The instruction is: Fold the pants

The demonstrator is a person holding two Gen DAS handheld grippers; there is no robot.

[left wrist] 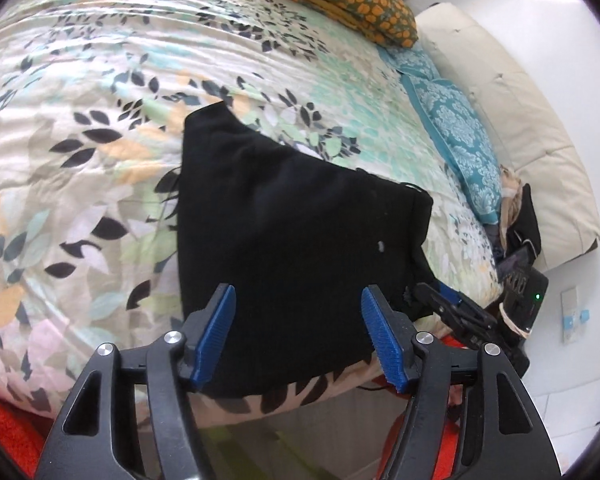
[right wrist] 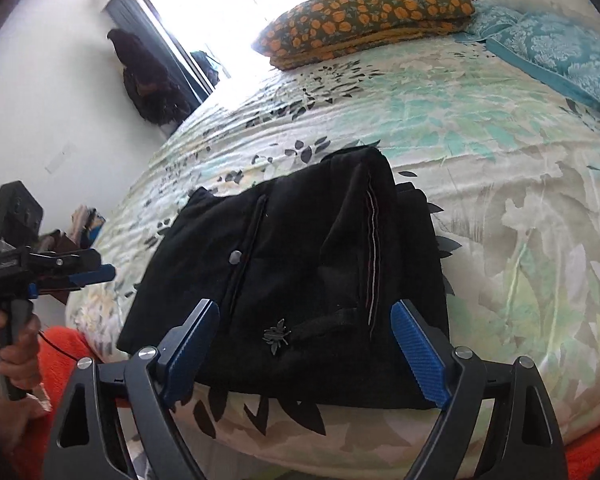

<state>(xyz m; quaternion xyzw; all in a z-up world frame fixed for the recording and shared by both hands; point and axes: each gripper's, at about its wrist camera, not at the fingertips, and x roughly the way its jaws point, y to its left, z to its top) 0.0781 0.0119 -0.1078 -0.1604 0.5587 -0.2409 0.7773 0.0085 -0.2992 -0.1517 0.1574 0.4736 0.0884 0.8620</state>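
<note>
Black pants (right wrist: 292, 272) are lying folded on the bed (right wrist: 480, 152), both tools — left tool (left wrist: 298, 330), right tool (right wrist: 306, 344) — hovering spread, pinching nothing; I'd be smoothing edges flat.

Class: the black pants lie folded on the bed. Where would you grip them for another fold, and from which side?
Probably pinch the black pants at the near corners by the bed edge, coming from the foot side: both the left gripper and right gripper stand open, empty, facing that edge.
</note>
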